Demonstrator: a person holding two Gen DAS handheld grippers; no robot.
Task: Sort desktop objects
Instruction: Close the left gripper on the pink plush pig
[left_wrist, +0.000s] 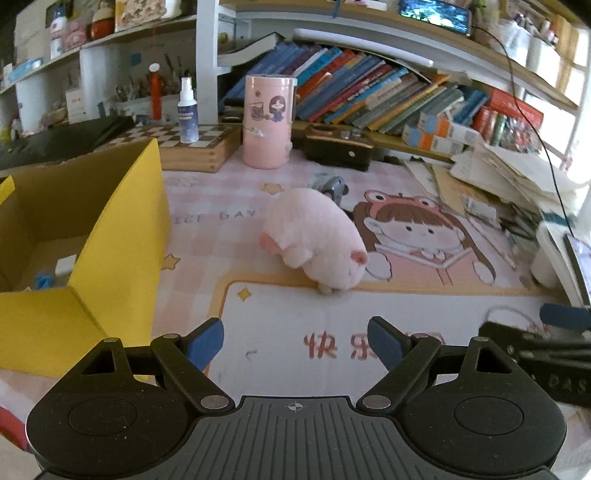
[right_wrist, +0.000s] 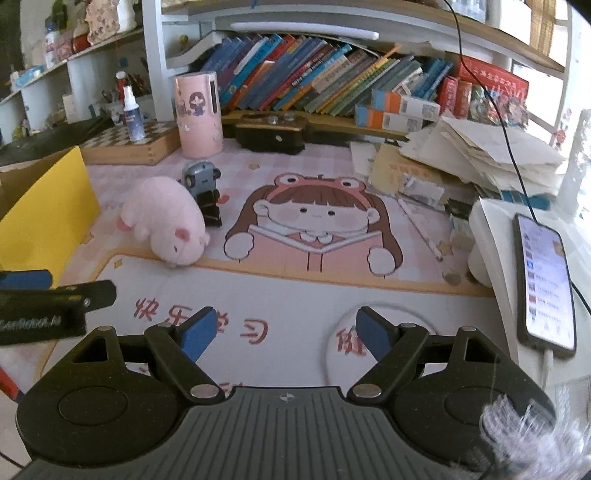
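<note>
Plainly, both my left fingers and my right fingers stood apart with nothing between them, above the smooth printed mat on the counter. The soft, rounded pink plush pig lay on that mat, just in front of a small boxy grey toy robot. To the left, the open yellow cardboard box held a small white block and a blue piece.
</note>
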